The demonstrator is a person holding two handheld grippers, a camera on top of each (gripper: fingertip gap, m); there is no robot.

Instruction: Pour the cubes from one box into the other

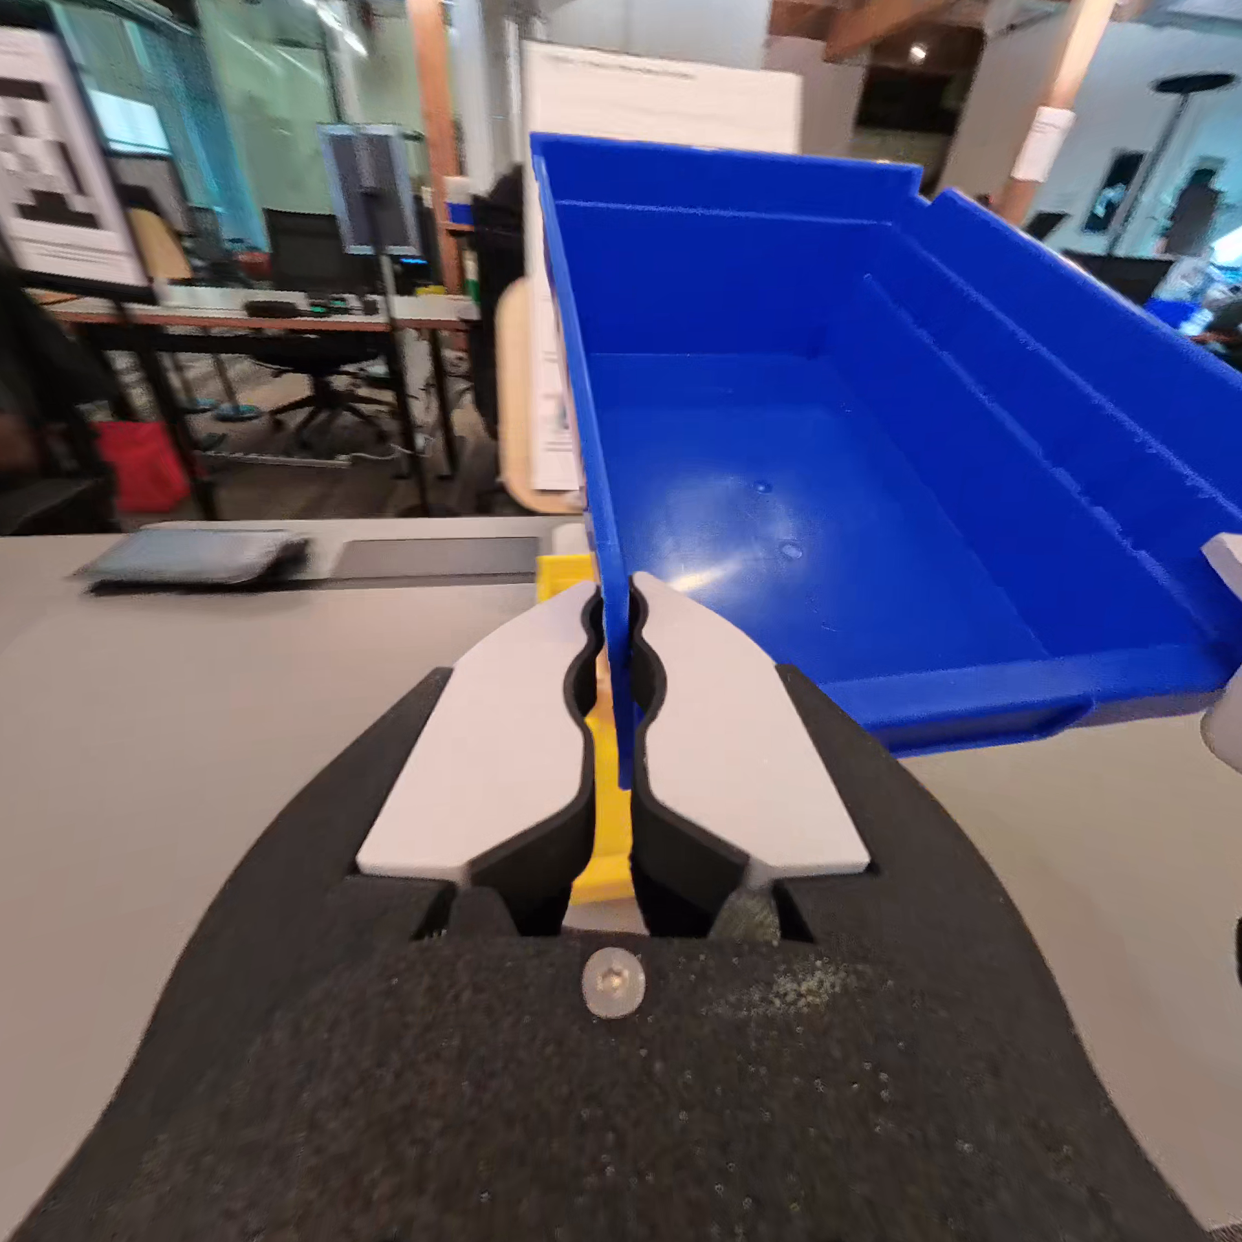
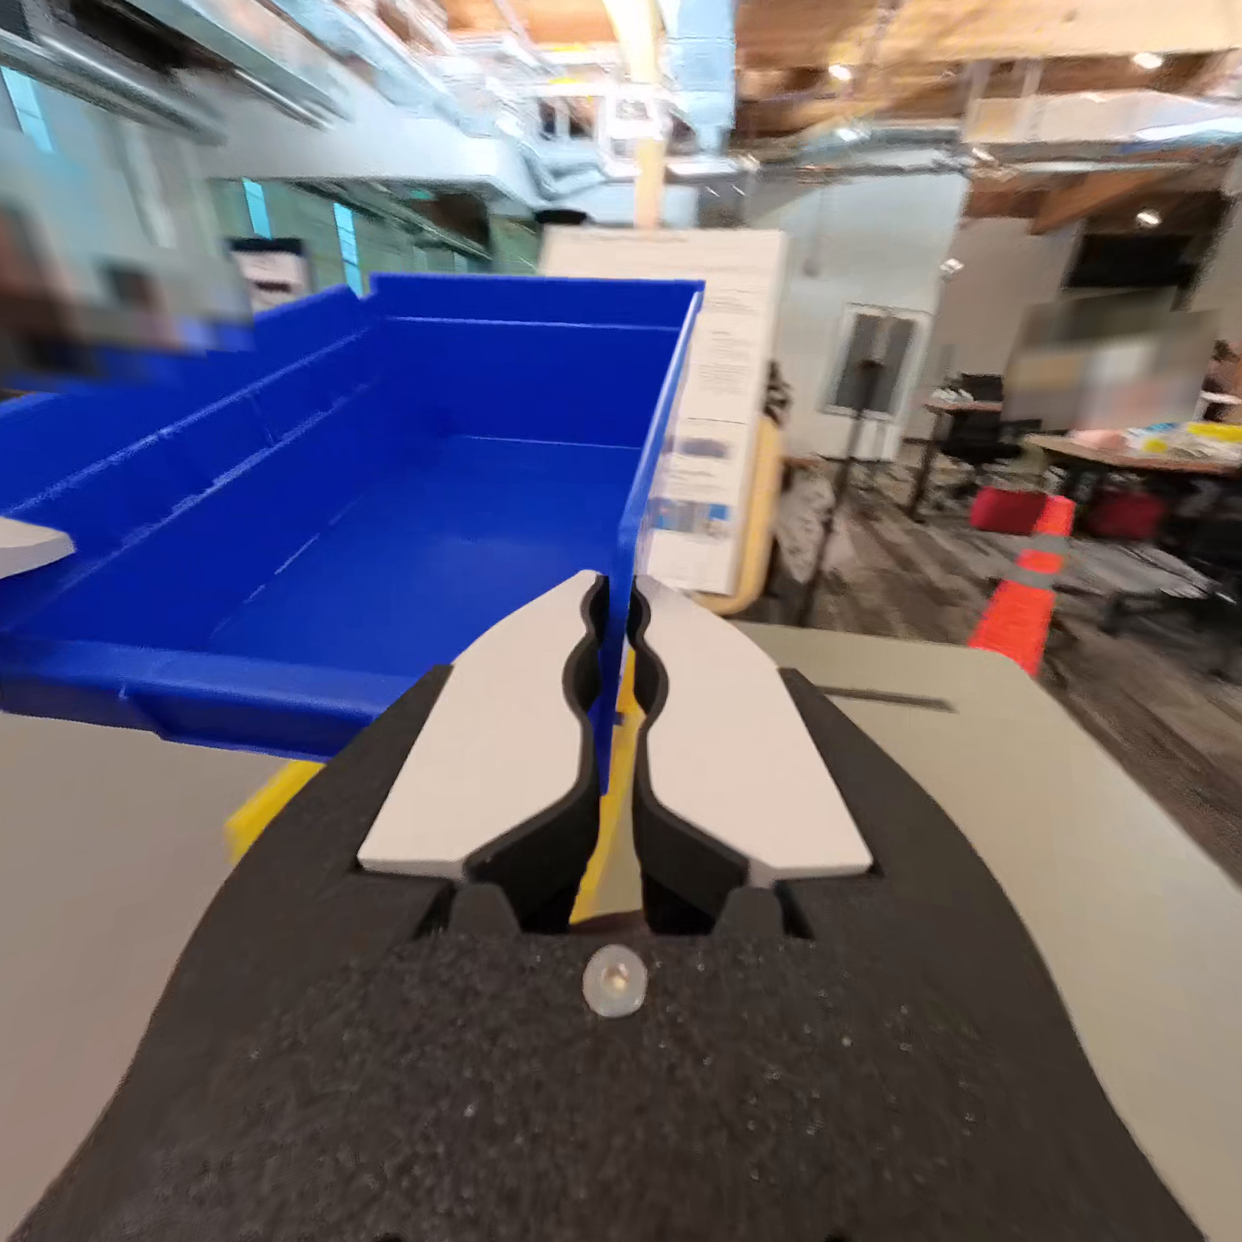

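Observation:
A blue box (image 1: 840, 470) is held up off the table, tilted, and its inside shows no cubes. My left gripper (image 1: 615, 591) is shut on its left side wall. My right gripper (image 2: 618, 591) is shut on the opposite side wall of the blue box (image 2: 403, 524). A yellow box (image 1: 608, 826) sits on the table under the blue one, mostly hidden; only its edge shows between my fingers. It also shows in the right wrist view (image 2: 269, 806). No cubes are visible in either view. The tip of the other gripper shows at each view's edge (image 1: 1226, 564) (image 2: 30, 548).
The grey table (image 1: 201, 739) carries a dark flat pad (image 1: 195, 558) at its far left edge. An orange cone (image 2: 1028, 585) stands on the floor to the right. A white poster board (image 2: 712, 403), desks and chairs stand behind the table.

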